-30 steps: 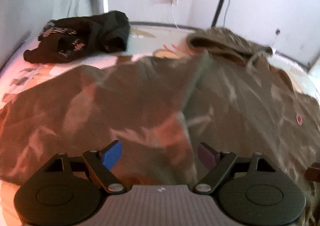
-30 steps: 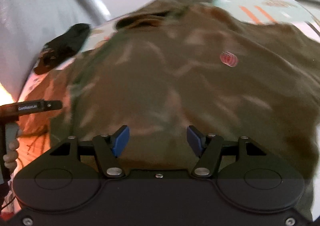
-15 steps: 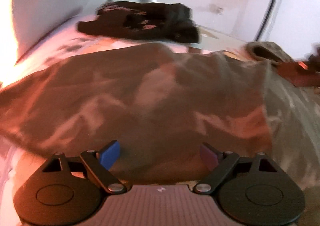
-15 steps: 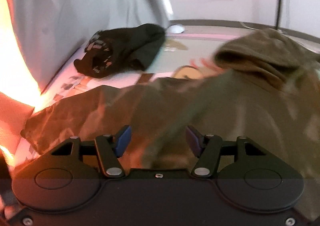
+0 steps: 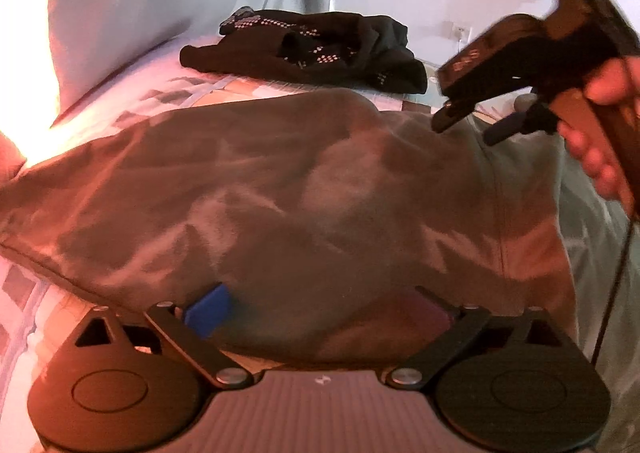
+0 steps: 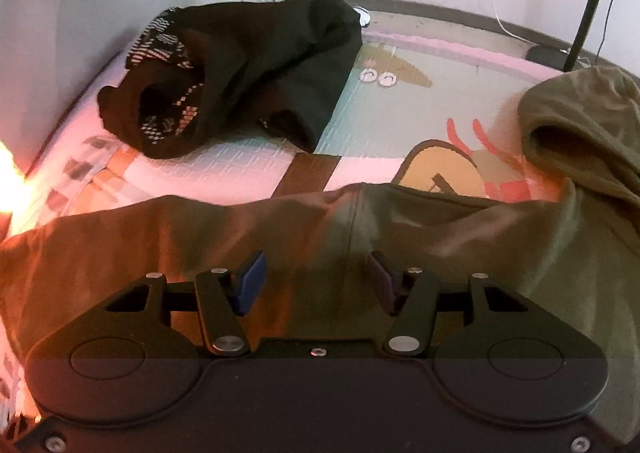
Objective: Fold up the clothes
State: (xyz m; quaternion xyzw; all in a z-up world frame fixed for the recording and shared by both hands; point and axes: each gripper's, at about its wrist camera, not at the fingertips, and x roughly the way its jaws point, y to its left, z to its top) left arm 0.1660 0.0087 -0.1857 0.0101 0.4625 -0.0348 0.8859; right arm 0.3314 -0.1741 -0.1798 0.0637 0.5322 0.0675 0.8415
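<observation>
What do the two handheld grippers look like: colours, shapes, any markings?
The left gripper has black linkages, round black discs, a ribbed grey body, one blue and one purple pad. The right gripper is all black, with silver pivot screws, similar pads, and white lettering on its side.

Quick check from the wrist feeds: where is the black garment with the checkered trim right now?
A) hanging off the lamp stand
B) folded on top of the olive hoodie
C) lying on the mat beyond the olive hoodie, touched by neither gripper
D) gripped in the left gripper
C: the black garment lies bunched on the patterned mat past the olive hoodie, while the right gripper and left gripper are both open over the hoodie.
</observation>
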